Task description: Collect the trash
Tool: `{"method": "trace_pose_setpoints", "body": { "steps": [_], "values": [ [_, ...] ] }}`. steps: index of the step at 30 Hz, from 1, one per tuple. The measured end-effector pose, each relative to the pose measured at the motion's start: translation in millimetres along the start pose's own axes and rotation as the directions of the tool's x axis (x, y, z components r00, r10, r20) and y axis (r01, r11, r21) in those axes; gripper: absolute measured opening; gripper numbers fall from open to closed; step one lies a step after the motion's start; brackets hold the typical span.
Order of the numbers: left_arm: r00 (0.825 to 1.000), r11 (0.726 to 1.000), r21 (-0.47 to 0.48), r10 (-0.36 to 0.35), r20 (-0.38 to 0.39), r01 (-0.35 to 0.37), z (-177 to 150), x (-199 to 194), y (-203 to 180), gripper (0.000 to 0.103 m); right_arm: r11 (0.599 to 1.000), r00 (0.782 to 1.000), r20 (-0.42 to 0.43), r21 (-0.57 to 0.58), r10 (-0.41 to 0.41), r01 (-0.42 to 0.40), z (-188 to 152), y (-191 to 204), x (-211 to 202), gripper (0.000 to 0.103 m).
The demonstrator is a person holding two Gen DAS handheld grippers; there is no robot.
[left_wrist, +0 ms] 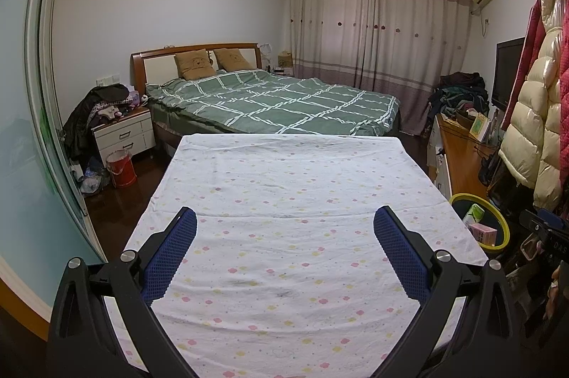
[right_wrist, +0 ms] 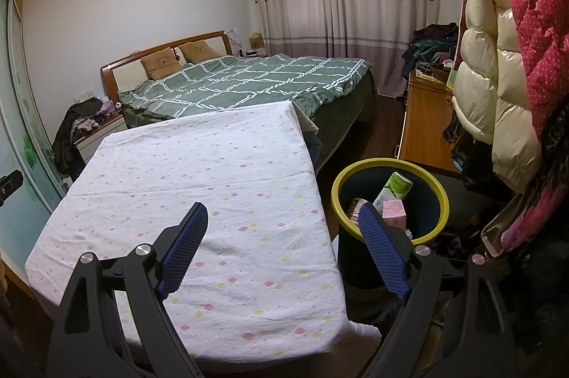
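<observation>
A dark bin with a yellow rim (right_wrist: 441, 196) stands on the floor at the right of a table draped in a white flowered cloth (right_wrist: 199, 171). Inside it lie a green-and-white tube (right_wrist: 393, 187), a pink box (right_wrist: 394, 212) and a small jar (right_wrist: 355, 208). My right gripper (right_wrist: 284, 221) hangs open over the table's right edge, nothing between its blue pads. In the left wrist view my left gripper (left_wrist: 284, 221) is open above the cloth (left_wrist: 291, 186), holding nothing. The bin (left_wrist: 499, 218) shows at the right with the tube (left_wrist: 473, 213) and pink box (left_wrist: 483, 233).
Beyond the table is a bed with a green checked duvet (left_wrist: 284, 100). A red bucket (left_wrist: 121, 168) and a nightstand (left_wrist: 124, 132) piled with clothes stand at the left. A wooden desk (right_wrist: 423, 129) and hanging puffy coats (right_wrist: 498, 75) crowd the right side.
</observation>
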State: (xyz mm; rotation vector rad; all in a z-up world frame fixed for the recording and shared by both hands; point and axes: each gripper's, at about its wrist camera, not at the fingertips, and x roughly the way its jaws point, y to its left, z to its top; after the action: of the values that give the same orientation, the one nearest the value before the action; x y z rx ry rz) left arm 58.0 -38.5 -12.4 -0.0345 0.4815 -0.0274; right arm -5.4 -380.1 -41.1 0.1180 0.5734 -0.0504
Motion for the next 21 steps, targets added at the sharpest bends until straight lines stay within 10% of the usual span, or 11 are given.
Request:
{"method": "trace_pose_setpoints", "body": {
  "steps": [21],
  "values": [
    [1.000,1.000,0.001,-0.010,-0.009,0.010,-2.1,2.0,-0.3,0.098,1.000,1.000,0.000,0.009,-0.004,0.004,-2.1,-1.2,1.6,0.082]
  ]
}}
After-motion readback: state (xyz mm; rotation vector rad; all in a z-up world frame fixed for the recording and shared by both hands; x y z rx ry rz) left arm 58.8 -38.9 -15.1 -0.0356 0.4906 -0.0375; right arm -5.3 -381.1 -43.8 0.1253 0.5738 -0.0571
